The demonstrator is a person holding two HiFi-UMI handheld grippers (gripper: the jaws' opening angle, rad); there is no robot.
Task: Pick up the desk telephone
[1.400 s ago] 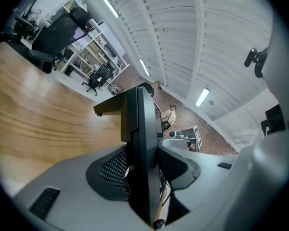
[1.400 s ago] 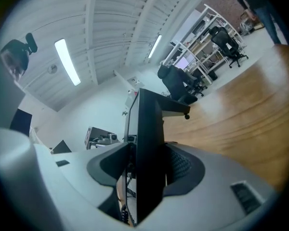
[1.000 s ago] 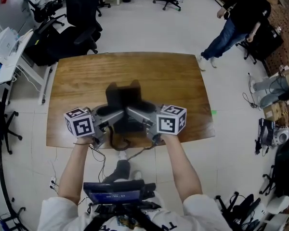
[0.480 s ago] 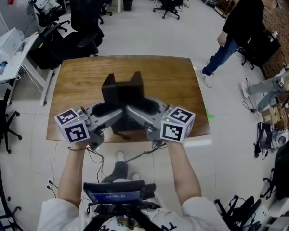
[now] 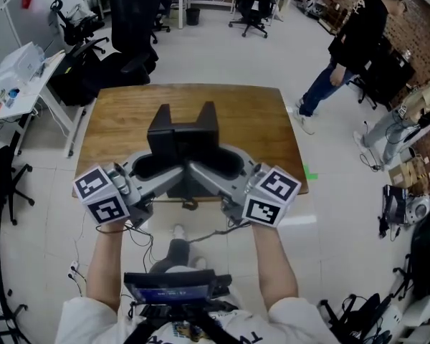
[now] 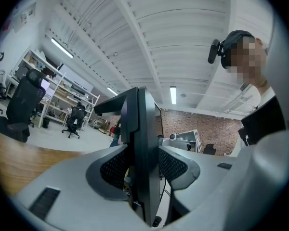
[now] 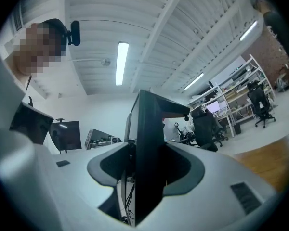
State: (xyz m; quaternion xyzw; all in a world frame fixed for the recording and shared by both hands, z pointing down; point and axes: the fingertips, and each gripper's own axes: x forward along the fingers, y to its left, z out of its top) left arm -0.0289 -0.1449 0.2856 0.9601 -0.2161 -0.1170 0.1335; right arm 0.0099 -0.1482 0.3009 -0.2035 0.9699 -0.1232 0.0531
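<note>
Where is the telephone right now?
The telephone is at the centre of the head view, gripped on its left side by the left gripper and on its right by the right gripper, above the table's near half.

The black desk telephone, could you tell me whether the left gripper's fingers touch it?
Touching. The left gripper view shows both padded fingers pressed against the black desk telephone's sides, no gap visible.

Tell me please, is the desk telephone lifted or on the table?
Lifted: left tongs and right tongs clamp the desk telephone above the table.
</note>
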